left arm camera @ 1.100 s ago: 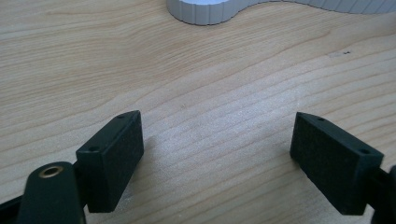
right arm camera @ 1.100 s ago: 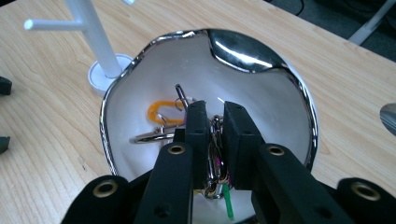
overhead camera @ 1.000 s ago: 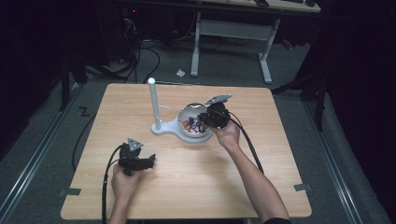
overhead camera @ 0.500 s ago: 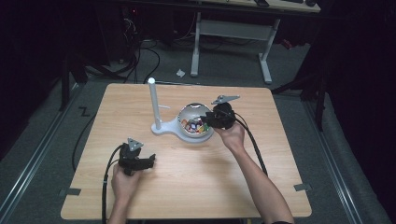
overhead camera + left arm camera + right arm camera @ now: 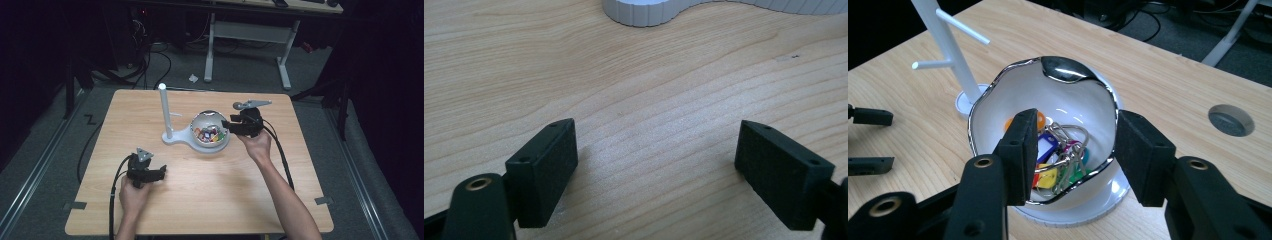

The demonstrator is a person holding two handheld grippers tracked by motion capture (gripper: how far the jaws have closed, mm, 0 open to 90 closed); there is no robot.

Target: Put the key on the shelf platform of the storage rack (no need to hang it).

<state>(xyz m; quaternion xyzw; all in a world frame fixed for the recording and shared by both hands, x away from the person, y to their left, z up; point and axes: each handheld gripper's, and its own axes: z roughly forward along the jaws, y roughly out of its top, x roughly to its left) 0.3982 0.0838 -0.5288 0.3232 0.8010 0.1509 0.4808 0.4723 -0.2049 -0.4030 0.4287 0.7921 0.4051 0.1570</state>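
Note:
A white bowl point(image 5: 194, 127) with a silver rim sits on a white stand base at the table's middle. It holds a bunch of keys with coloured tags point(image 5: 210, 134). My right gripper point(image 5: 226, 126) hovers at the bowl's right rim, pointing left. In the right gripper view the bowl's inner wall point(image 5: 998, 100) and the keys point(image 5: 1063, 150) lie beyond the right gripper point(image 5: 1075, 125). Its jaws have just been opening, and nothing is between them. My left gripper point(image 5: 161, 173) rests low at the front left. Seen in its own view, the left gripper point(image 5: 656, 127) is open over bare wood.
A white pole with side pegs point(image 5: 163, 110) rises from the same base, left of the bowl point(image 5: 943, 35). The base's edge point(image 5: 649, 12) lies ahead of the left jaws. A round cable hole point(image 5: 1231, 120) sits in the tabletop. Bare wood point(image 5: 225, 190) spreads across the front.
My right gripper has drawn back to the right and slightly up from over the bowl, and its jaws have opened. The left gripper has not moved.

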